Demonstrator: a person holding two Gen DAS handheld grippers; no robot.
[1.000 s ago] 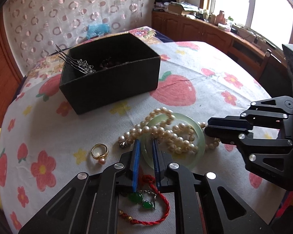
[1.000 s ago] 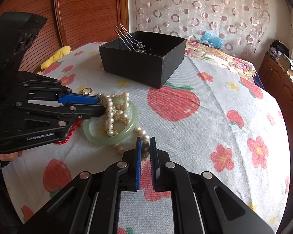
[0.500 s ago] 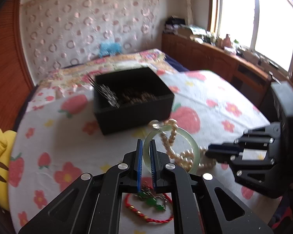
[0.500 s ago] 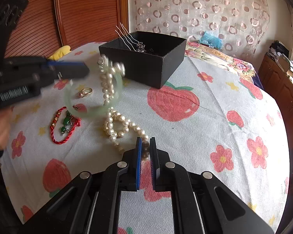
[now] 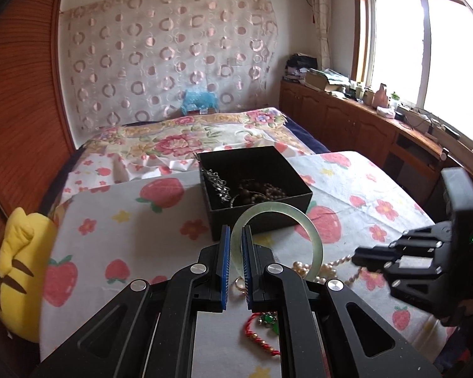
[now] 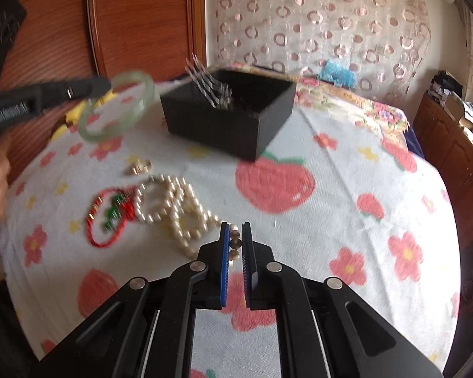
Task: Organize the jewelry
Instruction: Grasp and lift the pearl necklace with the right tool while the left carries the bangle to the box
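Jade bangle [image 5: 312, 236] up in left hand-held gripper [image 5: 235, 245], black box [image 5: 255, 186] just ahead.
L to R: bangle clamped by its rim, off the counter [image 6: 331, 252], ring plane roughly upright, box dead ahead & slightly below its far edge, so left is the nearer one for the drop. Red cord bracelet [image 6: 110, 217], then pearl necklace [image 6: 170, 201] lie on cloth; right hand-held gripper [image 6: 235, 242] shut on necklace's end beads.
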